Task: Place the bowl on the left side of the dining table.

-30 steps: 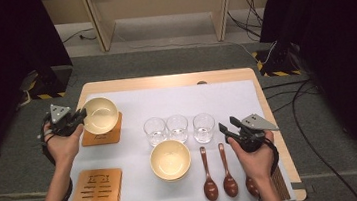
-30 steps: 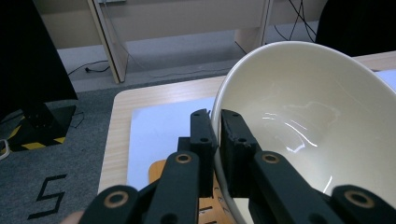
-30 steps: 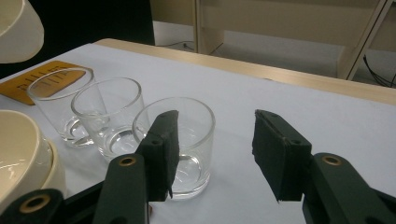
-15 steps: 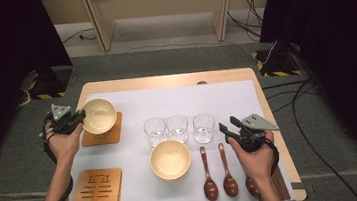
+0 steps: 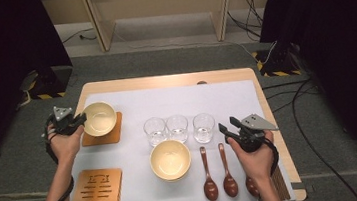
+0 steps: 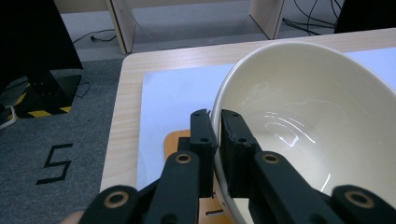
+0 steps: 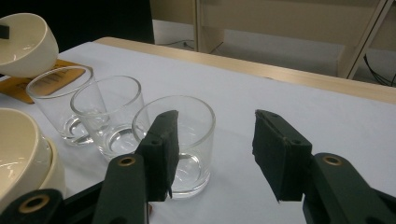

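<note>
lowered toward its coaster (image 5: pixel 101 134), bowl (image 5: pixel 99 118) (rim pinched by left tool (image 5: pixel 82 119)); right tool (image 5: pixel 227 128) spread.

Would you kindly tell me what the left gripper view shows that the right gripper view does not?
Left gripper view alone: the left gripper shut on the rim of the cream bowl, and a 5 marked on the grey floor. Right gripper view alone: three glasses and the open right gripper. Both share that held bowl, the wooden coaster beneath it and the white cloth.
</note>
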### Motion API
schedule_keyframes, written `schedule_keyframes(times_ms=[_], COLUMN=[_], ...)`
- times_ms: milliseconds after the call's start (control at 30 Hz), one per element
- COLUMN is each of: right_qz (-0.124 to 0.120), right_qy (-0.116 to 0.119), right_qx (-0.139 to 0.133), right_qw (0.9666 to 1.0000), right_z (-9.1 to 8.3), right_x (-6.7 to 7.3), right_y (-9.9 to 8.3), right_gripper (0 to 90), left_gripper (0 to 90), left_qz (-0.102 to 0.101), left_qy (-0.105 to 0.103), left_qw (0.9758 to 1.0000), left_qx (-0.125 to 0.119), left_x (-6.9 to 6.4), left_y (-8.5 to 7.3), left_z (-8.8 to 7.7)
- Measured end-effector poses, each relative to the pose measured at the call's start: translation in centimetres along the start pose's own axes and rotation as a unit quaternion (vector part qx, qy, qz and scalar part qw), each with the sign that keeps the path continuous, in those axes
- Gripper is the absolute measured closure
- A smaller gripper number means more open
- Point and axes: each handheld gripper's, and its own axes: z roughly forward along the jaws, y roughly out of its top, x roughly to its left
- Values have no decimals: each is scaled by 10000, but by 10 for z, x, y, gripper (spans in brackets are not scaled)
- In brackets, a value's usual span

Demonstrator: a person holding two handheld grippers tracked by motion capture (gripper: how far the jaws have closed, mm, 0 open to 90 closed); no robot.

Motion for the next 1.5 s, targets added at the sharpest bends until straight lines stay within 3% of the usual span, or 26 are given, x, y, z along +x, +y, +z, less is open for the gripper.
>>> schedule_keyframes(times_ms=[600,967,1333,1500], right_qz=[-6,7,37,13], right_qy=[10,42,27,19], right_qx=[6,8,39,-95], right_qw=[10000,10000,10000,10000], right_z=[0,0,1,3], right_x=[-1,1,-1,-1], right_y=[0,0,-1,-2], right_gripper=[510,509,496,495], left_gripper=[837,835,821,806], left_qz=[-145,-361,-418,-535], left_qy=[11,-16,107,42], left_qw=[9996,9990,9982,9977], left_qx=[262,280,416,420], left_x=[4,9,12,15], left_y=[-9,-11,-10,-10], left_z=[12,17,27,28])
